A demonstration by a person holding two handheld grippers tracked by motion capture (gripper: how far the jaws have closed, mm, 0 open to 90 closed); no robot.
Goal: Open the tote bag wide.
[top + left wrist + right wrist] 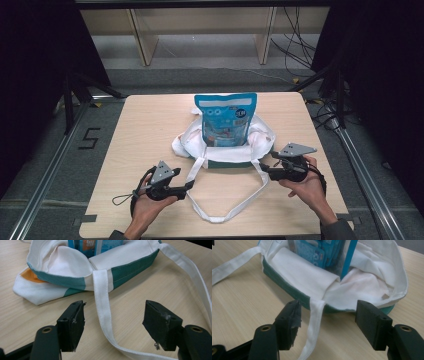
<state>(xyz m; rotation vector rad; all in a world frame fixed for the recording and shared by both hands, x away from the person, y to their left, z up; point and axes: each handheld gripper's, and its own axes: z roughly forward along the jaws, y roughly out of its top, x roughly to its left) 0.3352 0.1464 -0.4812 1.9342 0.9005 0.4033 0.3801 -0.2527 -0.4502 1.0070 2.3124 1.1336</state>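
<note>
Worktop (150,125) carries one tote bag (192,142) holding one blue pouch (226,119); two hand-held grippers, left hand-held gripper (189,185) and right hand-held gripper (261,167), gape empty astride one strap (215,216).

Matt woven cloth for the tote bag (225,147), glossy plastic for the pouch (226,119), smooth pale wood-grain for the counter (145,130).

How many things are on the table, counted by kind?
Tote bag: 1
Blue snack pouch, standing in the bag: 1
Handheld grippers, left gripper and right gripper, jaws open astride the bag's strap: 2
Total: 4
</note>
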